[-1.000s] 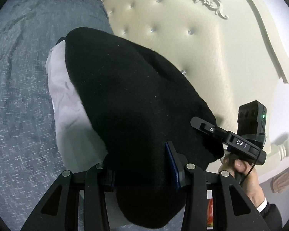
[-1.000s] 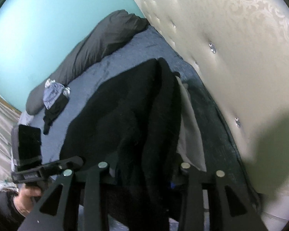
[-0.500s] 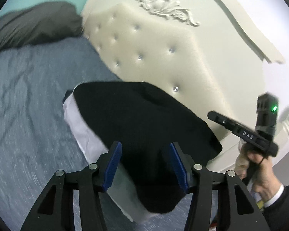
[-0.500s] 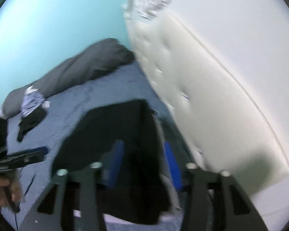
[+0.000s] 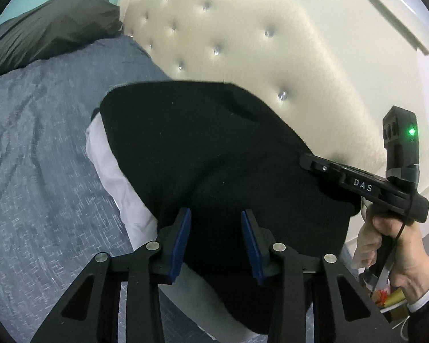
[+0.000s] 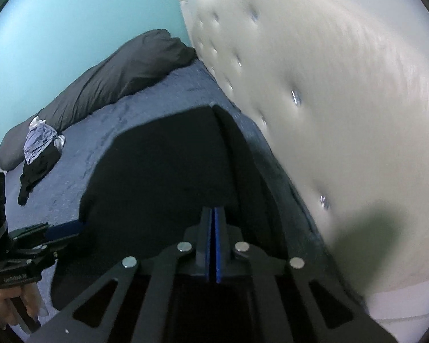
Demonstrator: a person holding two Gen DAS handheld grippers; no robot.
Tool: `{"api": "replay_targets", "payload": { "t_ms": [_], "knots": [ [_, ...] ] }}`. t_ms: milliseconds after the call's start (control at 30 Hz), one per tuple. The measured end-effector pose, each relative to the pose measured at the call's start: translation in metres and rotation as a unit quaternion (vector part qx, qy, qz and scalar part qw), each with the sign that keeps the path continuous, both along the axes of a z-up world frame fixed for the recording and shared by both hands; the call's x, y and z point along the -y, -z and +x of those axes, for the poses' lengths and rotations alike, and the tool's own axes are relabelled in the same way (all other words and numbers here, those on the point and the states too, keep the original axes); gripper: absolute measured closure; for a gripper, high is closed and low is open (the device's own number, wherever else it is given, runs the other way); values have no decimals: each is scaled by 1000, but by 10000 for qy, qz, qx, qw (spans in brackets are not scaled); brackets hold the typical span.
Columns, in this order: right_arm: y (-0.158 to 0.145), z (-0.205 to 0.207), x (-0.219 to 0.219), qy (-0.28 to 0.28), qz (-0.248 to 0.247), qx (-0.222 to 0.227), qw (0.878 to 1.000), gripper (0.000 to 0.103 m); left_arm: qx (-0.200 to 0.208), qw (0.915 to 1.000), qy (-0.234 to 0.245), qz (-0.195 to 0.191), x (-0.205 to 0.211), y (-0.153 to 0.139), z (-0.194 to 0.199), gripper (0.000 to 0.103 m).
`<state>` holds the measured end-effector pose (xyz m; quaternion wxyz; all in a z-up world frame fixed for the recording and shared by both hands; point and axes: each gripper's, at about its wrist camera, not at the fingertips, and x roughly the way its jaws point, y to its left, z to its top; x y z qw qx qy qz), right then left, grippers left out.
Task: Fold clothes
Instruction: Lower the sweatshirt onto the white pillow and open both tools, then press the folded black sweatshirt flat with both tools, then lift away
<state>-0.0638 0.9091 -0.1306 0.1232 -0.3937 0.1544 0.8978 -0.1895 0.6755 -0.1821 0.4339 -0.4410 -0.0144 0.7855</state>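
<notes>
A folded black garment (image 5: pixel 200 143) lies on top of a white garment (image 5: pixel 114 177) on the bed, close to the headboard. My left gripper (image 5: pixel 216 214) hovers over the black garment's near edge. Its jaws are closing, and the fabric shows through the gap below them, but the blue pads (image 5: pixel 183 237) do not press on it. My right gripper (image 6: pixel 214 210) is shut with nothing between its pads, above the same black garment (image 6: pixel 163 165). In the left wrist view the right gripper (image 5: pixel 306 161), held by a hand, reaches over the garment's right edge. The left gripper (image 6: pixel 68 227) shows at lower left.
The grey-blue bedspread (image 5: pixel 43 143) stretches to the left. A cream tufted headboard (image 5: pixel 243 43) stands right behind the stack. A dark rolled duvet (image 6: pixel 123 68) lies at the far end, with a small heap of clothes (image 6: pixel 40 143) beside it.
A second ago both grippers had the black garment between their jaws. Both have let go and drawn back, the garment lies flat, and the right jaws have shut empty.
</notes>
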Motion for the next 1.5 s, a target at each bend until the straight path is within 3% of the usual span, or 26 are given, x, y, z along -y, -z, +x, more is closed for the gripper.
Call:
{"api": "replay_targets", "payload": {
  "t_ms": [167,433,533,633,867,1033,1300,1500],
  "knots": [
    [15,9,-9,169,-273,-99,9994,103,-2,9999,66,-90,-4,2,2,63],
    [-23,43,7,96,-310,-748,9967,103,-198,9993,190,260,13,-39,19,64],
    [-23,57,17,-116,-332,-739,9966,103,-355,9984,376,211,13,-44,35,64],
    [-14,59,24,-247,-212,-567,9979,103,-258,9984,485,149,13,-35,45,64],
    [20,77,14,23,-598,-502,9969,103,-244,9982,542,-11,10,-21,58,64],
    [3,90,12,269,-454,-834,9951,103,-355,9979,529,77,18,-37,66,63],
    [26,90,1,507,-528,-560,9957,103,-285,9981,546,0,18,-25,75,64],
    [13,98,1,628,-530,-789,9935,103,-333,9983,475,54,26,-41,73,63]
  ]
}}
